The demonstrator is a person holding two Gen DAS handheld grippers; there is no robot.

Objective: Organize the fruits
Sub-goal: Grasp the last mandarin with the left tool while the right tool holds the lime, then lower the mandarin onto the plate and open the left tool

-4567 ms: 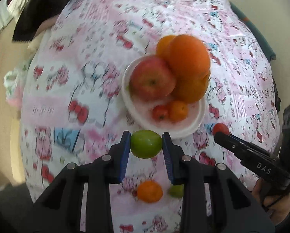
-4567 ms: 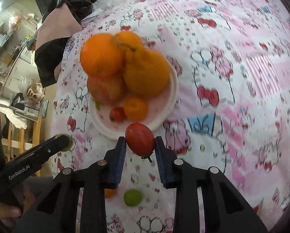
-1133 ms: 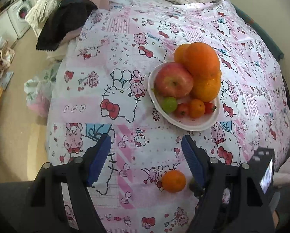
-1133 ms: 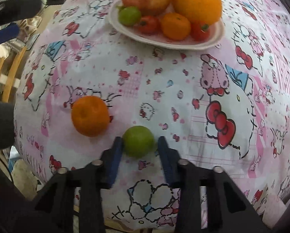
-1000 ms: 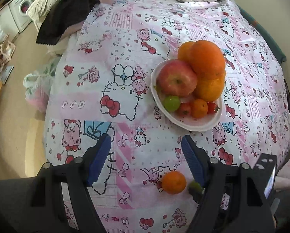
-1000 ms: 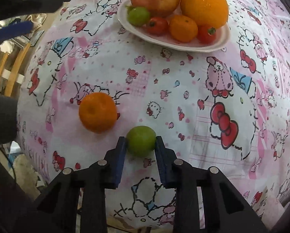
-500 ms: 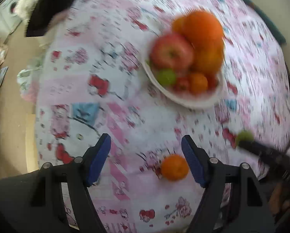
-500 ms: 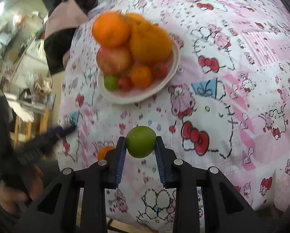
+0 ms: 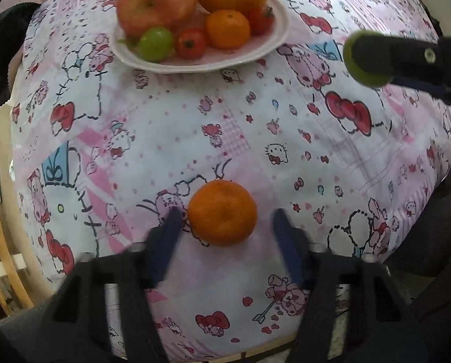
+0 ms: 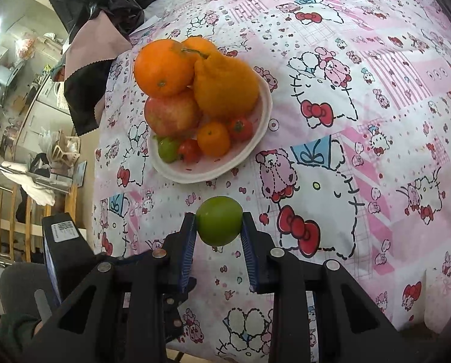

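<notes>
- L gripper: pointed down over the loose mandarin, which lies on the cloth between the two fingers; jaws have just been closing. Near finger sits right at the peel, far finger shows a gap, so not yet clamped. Straddling like this sets up a squeeze across the fruit's widest part.
- R gripper: clamped on the green lime, held in the air short of the plate. Pads bite at the lime's sides, prob. so it cannot roll out.
- Plate: near table centre, w/ apple, big oranges, small mandarin, two tomatoes, one green fruit along the front rim. Front rim is the only low, open spot; likely drop zone for the lime.
- Tablecloth: soft, printed; mandarin rests near the table's front edge, well apart from the plate.
</notes>
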